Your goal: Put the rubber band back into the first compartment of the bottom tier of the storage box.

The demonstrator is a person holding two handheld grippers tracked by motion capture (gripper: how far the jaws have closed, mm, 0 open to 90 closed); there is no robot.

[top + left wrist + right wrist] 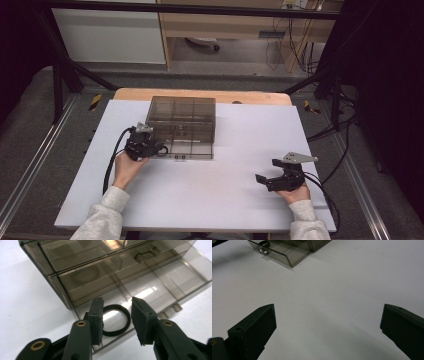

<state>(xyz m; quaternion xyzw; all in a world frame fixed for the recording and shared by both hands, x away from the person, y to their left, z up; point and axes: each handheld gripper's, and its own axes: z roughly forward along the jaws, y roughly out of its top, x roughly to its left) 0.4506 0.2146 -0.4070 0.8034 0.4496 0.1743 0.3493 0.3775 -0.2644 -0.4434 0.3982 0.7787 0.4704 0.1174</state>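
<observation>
A smoky see-through drawer cabinet (182, 117) stands at the back of the white table (200, 200), its bottom drawer (160, 287) pulled out toward me. A black ring (113, 333) lies flat in that drawer's front corner compartment. My left gripper (117, 302) hovers just over it at the drawer's left front corner (156, 148); the jaws stand apart and the pads do not touch the ring. My right gripper (329, 308) is open wide and empty, held low over bare table at the front right (265, 174). From there the drawer (287, 252) and ring (264, 243) show far off.
The drawer has clear dividers and a small front handle (263, 251). A wooden tabletop edge (200, 94) shows behind the white board. Dark frame rails (65, 75) and cables (330, 130) run beside the table. A cable (112, 160) trails from the left gripper.
</observation>
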